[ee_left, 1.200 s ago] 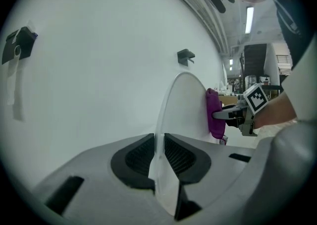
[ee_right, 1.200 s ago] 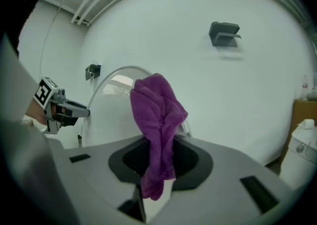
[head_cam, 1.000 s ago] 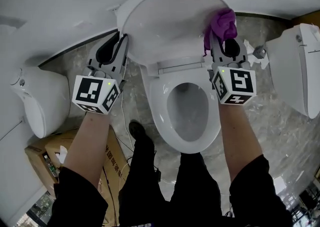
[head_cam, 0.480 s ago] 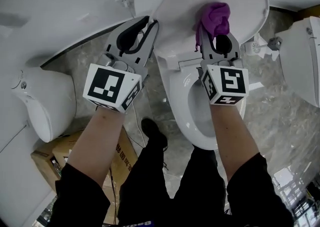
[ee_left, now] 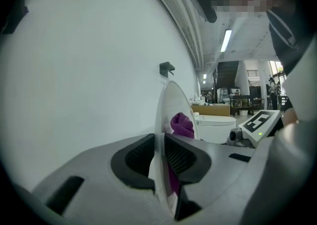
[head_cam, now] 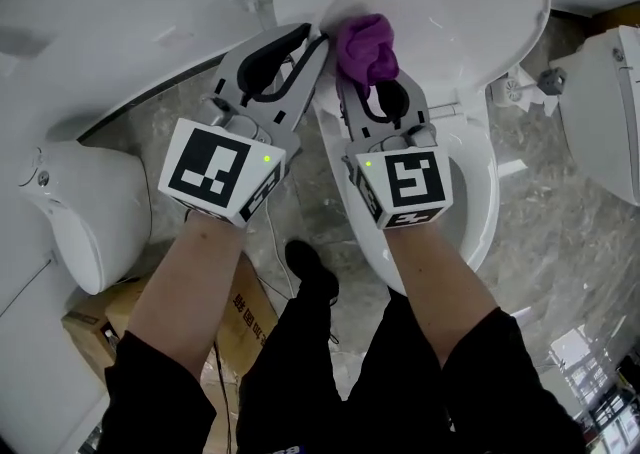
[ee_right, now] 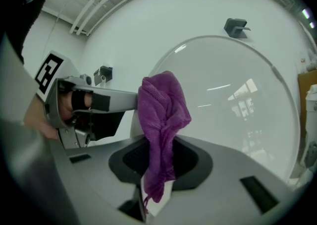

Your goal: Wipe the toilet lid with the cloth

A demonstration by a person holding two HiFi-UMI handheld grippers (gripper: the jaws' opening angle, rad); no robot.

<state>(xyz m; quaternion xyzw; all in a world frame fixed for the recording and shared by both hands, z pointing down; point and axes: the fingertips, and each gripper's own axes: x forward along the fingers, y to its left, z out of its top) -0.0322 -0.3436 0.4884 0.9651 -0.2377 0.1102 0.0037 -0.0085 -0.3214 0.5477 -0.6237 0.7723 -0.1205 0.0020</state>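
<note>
The left gripper view alone shows how the left gripper [ee_left: 159, 145] grips. The raised lid [ee_left: 171, 101] stands edge-on between its fingers, which are closed on the lid's rim, one pad against each face. Beyond the fingertips and to their right, the cloth [ee_left: 182, 125] lies against the lid's inner face.

The right gripper view shows what the head view hides under the bunched fabric. The right gripper [ee_right: 158, 155] is clamped on the purple cloth. A tail hangs down between the fingers, and the bulk rises above the tips, against the lid's glossy face straight ahead. The left gripper reaches in from the left of these fingers.

Only the head view shows both grippers side by side at the lid's left edge, with the cloth just past the right fingertips. Below the right fingers the seat [head_cam: 470, 204] is down over the bowl. Another toilet [head_cam: 80, 212] stands well left of the left fingers, one more [head_cam: 600, 112] is far to the right, and a cardboard box [head_cam: 100, 317] lies near the person's left arm.
</note>
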